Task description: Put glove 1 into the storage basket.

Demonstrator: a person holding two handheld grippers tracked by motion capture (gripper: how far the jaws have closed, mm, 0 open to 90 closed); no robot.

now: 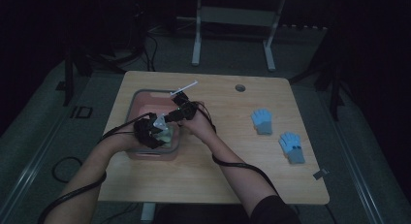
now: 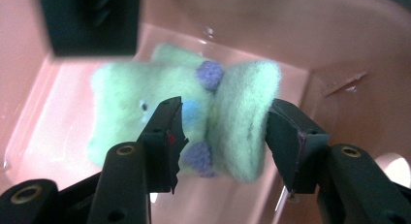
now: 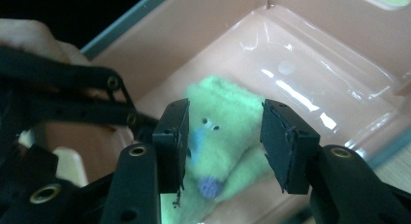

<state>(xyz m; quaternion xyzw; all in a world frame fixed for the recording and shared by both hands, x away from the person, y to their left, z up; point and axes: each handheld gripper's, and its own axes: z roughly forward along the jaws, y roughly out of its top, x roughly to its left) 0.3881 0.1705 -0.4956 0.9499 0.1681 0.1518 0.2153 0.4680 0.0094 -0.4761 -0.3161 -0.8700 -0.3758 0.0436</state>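
Pale green fleece gloves (image 2: 184, 122) lie in the pink tub (image 1: 138, 102) at the table's (image 1: 218, 175) left, under both your grippers.
Your left gripper (image 2: 223, 136) has its jaws apart around one folded glove, pads not pressing; your right gripper (image 3: 223, 141) stands open above the other. The tub's walls hem in both. The gloves' long axis runs roughly along the tub's floor; which way the cuffs point you cannot tell. Two blue gloves (image 1: 276, 134) lie well apart at right.
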